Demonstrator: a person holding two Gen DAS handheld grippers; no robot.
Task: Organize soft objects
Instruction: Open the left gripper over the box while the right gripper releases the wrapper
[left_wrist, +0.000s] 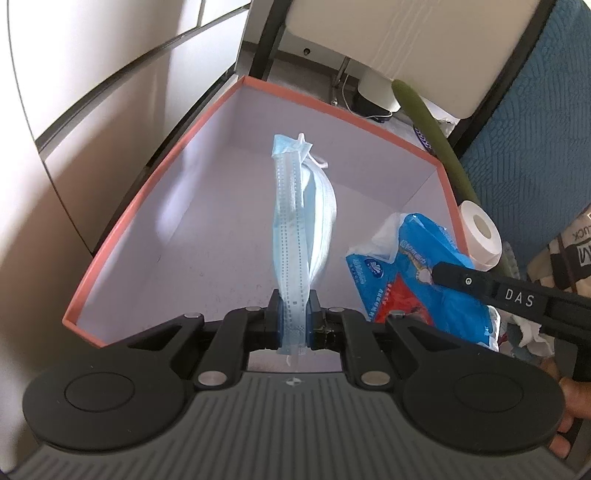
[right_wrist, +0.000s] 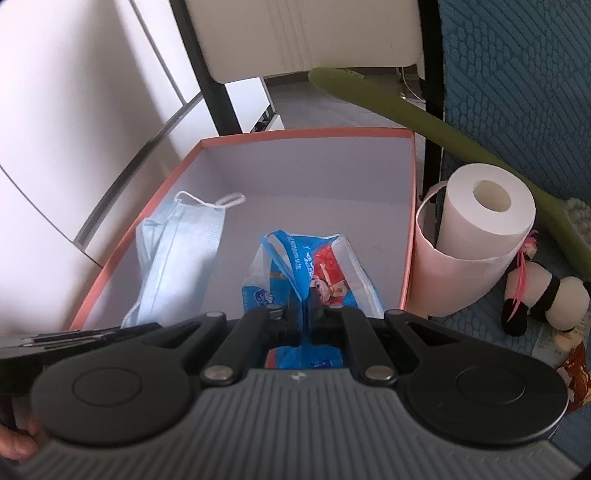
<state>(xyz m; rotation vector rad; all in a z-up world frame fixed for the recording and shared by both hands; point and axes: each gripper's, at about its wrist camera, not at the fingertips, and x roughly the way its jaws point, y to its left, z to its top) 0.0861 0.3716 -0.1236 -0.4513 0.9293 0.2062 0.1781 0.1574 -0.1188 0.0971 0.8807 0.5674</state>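
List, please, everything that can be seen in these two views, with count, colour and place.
box: one, salmon rim, pale lilac inside, centre
face masks: a small bunch, light blue, held over the box
tissue pack: one, blue and red, held over the box's right side
paper roll: one, white, upright right of the box
panda toy: one, black and white, far right
green stick: one, behind the roll
chair: one, cream with black frame, behind
left gripper: shut on the masks
right gripper: shut on the pack

A home: chair (right_wrist: 303, 37), plush panda (right_wrist: 546, 302), toilet roll (right_wrist: 487, 206)
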